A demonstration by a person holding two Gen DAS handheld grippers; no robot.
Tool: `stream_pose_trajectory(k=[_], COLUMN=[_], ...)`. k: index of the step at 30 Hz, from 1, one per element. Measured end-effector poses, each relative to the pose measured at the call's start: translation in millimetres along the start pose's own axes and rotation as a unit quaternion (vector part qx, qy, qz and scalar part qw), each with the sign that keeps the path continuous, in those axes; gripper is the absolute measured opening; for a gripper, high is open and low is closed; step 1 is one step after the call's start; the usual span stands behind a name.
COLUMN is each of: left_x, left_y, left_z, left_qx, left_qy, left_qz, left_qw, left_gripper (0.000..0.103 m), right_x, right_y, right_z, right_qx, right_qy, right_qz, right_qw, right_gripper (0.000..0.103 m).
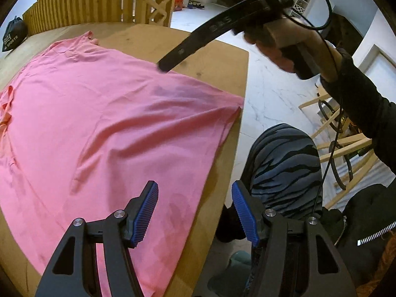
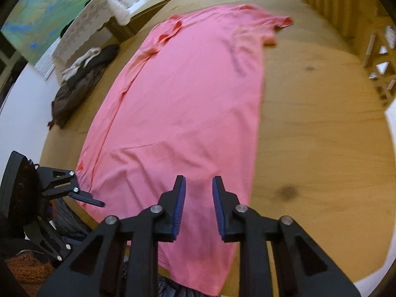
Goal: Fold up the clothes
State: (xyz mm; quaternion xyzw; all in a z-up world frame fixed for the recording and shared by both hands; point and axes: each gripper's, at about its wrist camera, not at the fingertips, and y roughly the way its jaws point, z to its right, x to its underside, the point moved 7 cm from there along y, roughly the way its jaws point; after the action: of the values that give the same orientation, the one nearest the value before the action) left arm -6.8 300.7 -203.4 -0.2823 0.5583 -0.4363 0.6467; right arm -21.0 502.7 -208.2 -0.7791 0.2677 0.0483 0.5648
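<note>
A pink T-shirt point(image 1: 111, 113) lies spread flat on the wooden table point(image 1: 222, 57), its collar and sleeves at the far end point(image 2: 188, 104). My left gripper point(image 1: 195, 210) hangs open above the near hem by the table's edge, with nothing between its blue pads. It also shows at the left of the right wrist view point(image 2: 81, 195). My right gripper point(image 2: 199, 203) hovers over the shirt's lower part, its pads a narrow gap apart and empty. In the left wrist view a hand holds the right gripper point(image 1: 164, 65) above the shirt's far side.
A heap of dark and cream clothes point(image 2: 81, 79) lies at the table's left edge beside a lace-covered surface point(image 2: 99, 7). A black bag point(image 1: 13, 36) and a slatted wooden screen point(image 1: 99, 2) stand at the back. The person's patterned knee point(image 1: 284, 163) and a wooden rack point(image 1: 346, 136) are at the right.
</note>
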Motion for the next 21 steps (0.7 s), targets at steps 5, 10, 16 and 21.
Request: stream_pose_trajectory(k=[5, 10, 16, 21], left_x=[7.7, 19.4, 28.1, -28.1], left_y=[16.1, 13.7, 4.3, -2.8], left_z=[14.4, 23.0, 24.7, 50.3], left_qx=[-0.003, 0.0, 0.003, -0.008], left_qy=[0.015, 0.026, -0.004, 0.001], left_qz=[-0.027, -0.036, -0.057, -0.012], left_qw=[0.9995, 0.999, 0.9984, 0.9999], left_gripper=[0.059, 0.061, 0.06, 0.06], right_x=[3.8, 4.4, -0.6, -2.0], right_y=[15.6, 24.5, 17.5, -33.6], right_z=[-8.4, -3.3, 14.0, 28.4], right_qx=[0.012, 0.033, 0.044, -0.034], right_qy=[-0.028, -0.036, -0.014, 0.046], right_qz=[-0.024, -0.035, -0.031, 0.04], right_qw=[0.999, 0.998, 0.998, 0.998], right_gripper=[0.021, 0.018, 0.018, 0.021])
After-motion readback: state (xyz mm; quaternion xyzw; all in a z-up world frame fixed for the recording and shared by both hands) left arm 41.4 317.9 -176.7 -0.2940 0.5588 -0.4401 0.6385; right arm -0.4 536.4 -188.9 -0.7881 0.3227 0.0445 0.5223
